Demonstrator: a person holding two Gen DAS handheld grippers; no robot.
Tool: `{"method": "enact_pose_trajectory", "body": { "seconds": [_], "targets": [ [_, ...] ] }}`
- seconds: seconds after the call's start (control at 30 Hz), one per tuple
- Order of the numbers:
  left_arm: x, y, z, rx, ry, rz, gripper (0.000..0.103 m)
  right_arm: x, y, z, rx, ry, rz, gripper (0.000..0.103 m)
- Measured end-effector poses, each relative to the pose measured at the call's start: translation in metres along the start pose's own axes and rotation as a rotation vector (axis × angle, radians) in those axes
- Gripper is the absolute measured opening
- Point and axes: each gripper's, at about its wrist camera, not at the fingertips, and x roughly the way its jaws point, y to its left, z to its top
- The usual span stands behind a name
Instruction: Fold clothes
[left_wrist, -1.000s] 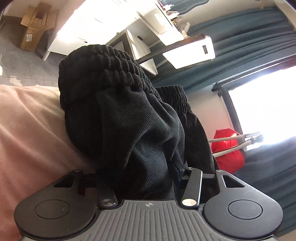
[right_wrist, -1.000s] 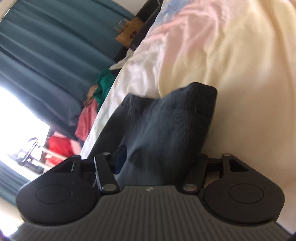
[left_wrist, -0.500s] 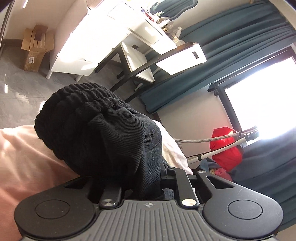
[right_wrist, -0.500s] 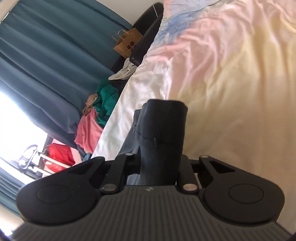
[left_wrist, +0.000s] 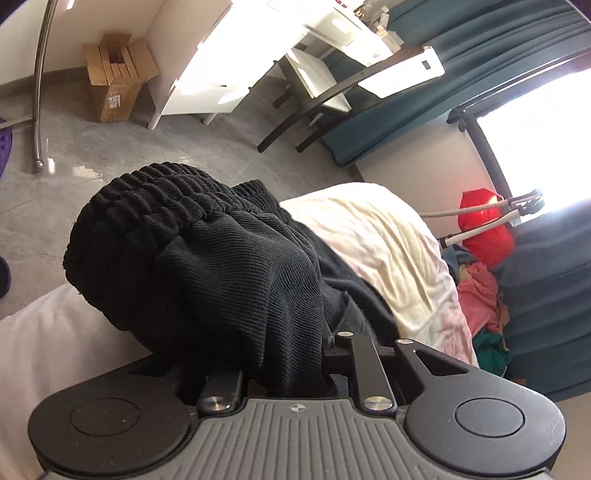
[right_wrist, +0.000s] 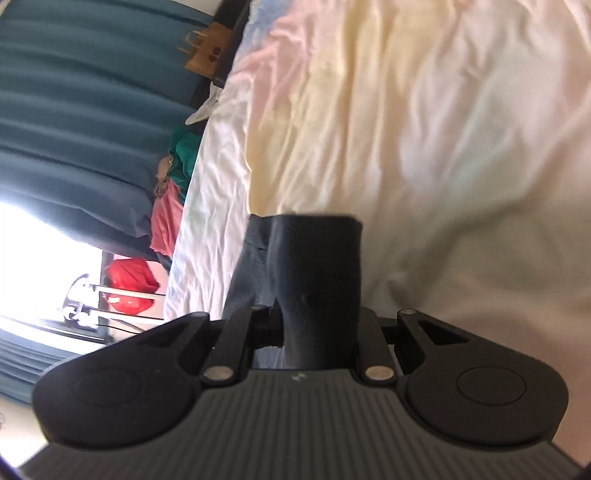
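Black ribbed trousers (left_wrist: 207, 266) fill the left wrist view, their gathered elastic waistband (left_wrist: 155, 199) bunched at the top. My left gripper (left_wrist: 291, 354) is shut on this bunch, and the cloth hides its fingertips. The rest of the trousers trails right over the pale bed sheet (left_wrist: 384, 240). In the right wrist view my right gripper (right_wrist: 317, 314) is shut on a dark trouser leg end (right_wrist: 317, 266). That end stands up between the jaws, above the cream and pink bed sheet (right_wrist: 424, 129).
Beyond the bed lies grey floor with a cardboard box (left_wrist: 114, 77), a white desk (left_wrist: 207, 74) and a chair (left_wrist: 317, 81). Teal curtains (left_wrist: 480, 44) hang by the window. A red bag (left_wrist: 484, 229) and a heap of clothes (left_wrist: 480, 295) lie beside the bed. A paper bag (right_wrist: 207, 51) stands further off.
Both grippers' jaws have narrowed onto the cloth, pinching it into tight bunches. Both have travelled with it: the left view now shows more floor and the bed's corner, the right more sheet.
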Motion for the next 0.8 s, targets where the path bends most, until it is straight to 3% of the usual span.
{"method": "enact_pose_trajectory", "body": {
  "seconds": [0.17,0.33,0.53,0.67,0.8],
  "targets": [
    [0.015,0.055,-0.018,-0.069,0.031,-0.093,0.022,0.005,-0.017,-0.001,0.025,0.023,-0.018,0.019],
    [-0.007,0.067,-0.032,0.027,0.026,-0.160,0.032,0.002,-0.012,-0.005,-0.044,0.009,-0.024,0.019],
    [-0.050,0.059,-0.044,0.203,0.001,-0.064,0.040,0.001,-0.007,-0.004,-0.081,-0.003,-0.034,0.019],
    [-0.080,0.027,-0.044,0.339,-0.045,0.014,0.049,-0.003,-0.001,-0.006,-0.102,-0.017,-0.028,0.019],
    [-0.094,-0.024,-0.065,0.572,-0.105,0.201,0.056,-0.007,0.006,-0.009,-0.141,-0.035,-0.029,0.019]
  ]
}}
